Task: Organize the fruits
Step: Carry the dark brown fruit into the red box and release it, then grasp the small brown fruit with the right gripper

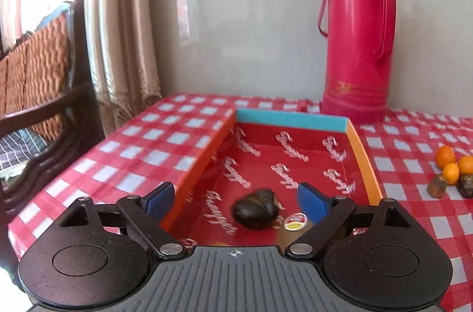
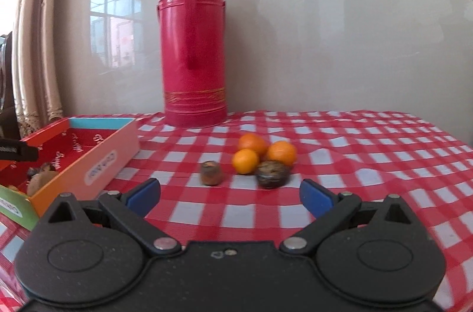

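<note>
The left gripper (image 1: 236, 201) is spread wide over the red box (image 1: 291, 120), a dark fruit (image 1: 255, 213) lying loose between its jaws. The right gripper (image 2: 230, 193) is spread too, with the oranges (image 2: 251, 145) at twelve o'clock.

Home: checked tablecloth (image 2: 325, 134), thermos (image 2: 193, 52), curtain (image 1: 124, 25)

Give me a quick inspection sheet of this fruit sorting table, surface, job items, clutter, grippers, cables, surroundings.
Surface: red and white checked tablecloth, slightly wrinkled.
Job's things: red box holding one dark fruit and a small round sticker; three oranges and two dark brown fruits loose on the cloth.
Clutter: pink thermos against the wall.
Grippers: left gripper open over the box; right gripper open, facing the loose fruit.
Cables: nothing seen.
Surroundings: glossy wall, curtain, wooden chair.
</note>
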Action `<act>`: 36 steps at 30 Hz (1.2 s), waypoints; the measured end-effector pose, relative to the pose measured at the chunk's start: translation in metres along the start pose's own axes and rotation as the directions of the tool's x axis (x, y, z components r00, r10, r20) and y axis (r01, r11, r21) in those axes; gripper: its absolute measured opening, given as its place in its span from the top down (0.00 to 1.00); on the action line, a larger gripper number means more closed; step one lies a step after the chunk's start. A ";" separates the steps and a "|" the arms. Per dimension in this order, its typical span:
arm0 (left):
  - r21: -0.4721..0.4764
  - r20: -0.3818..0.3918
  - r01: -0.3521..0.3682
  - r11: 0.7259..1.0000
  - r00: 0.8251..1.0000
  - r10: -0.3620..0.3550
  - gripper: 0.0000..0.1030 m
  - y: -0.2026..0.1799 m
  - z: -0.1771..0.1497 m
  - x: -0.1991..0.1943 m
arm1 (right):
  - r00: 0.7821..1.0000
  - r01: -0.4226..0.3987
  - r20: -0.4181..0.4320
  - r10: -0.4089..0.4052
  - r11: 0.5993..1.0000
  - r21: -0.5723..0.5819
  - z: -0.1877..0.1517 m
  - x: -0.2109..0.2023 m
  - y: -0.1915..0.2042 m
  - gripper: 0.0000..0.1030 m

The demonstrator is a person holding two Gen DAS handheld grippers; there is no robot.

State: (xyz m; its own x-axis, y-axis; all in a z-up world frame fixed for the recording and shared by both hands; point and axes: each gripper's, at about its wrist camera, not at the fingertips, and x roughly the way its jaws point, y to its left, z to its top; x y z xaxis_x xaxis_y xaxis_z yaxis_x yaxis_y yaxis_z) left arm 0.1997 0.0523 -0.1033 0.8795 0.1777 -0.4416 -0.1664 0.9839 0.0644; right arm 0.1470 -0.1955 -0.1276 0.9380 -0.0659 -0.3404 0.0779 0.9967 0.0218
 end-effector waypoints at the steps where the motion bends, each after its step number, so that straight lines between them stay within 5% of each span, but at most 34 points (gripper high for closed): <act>1: -0.005 0.017 -0.009 1.000 1.000 0.009 0.13 0.005 0.000 -0.006 | 1.000 -0.006 -0.003 0.006 1.000 -0.001 0.001 0.002 0.002 0.10; 7: -0.071 0.080 -0.099 0.993 0.991 0.104 0.11 0.054 -0.009 -0.038 | 0.997 -0.058 -0.045 0.059 0.998 0.038 0.007 0.019 0.015 0.21; 17: -0.191 0.081 -0.290 0.938 0.947 0.309 0.09 0.131 -0.045 -0.073 | 0.986 -0.036 -0.163 0.044 0.998 0.048 0.020 0.067 0.024 0.34; 26: -0.264 0.085 -0.363 0.894 0.914 0.396 0.00 0.170 -0.059 -0.086 | 0.970 -0.001 -0.241 0.014 0.999 0.051 0.030 0.105 0.019 0.56; 33: -0.292 0.054 -0.388 0.874 0.906 0.420 0.00 0.189 -0.065 -0.089 | 0.965 0.016 -0.263 -0.016 1.000 -0.003 0.030 0.115 0.026 0.79; 36: -0.297 0.048 -0.390 0.872 0.905 0.422 0.00 0.194 -0.067 -0.089 | 0.967 -0.003 -0.256 0.005 1.000 0.010 0.031 0.114 0.025 0.80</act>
State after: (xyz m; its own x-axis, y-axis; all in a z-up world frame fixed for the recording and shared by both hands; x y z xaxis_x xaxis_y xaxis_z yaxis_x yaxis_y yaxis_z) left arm 0.0594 0.2266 -0.1113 0.7473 0.5767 -0.3301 -0.6207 0.7832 -0.0369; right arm 0.2666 -0.1800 -0.1370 0.8208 -0.0465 -0.5694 0.0789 0.9964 0.0324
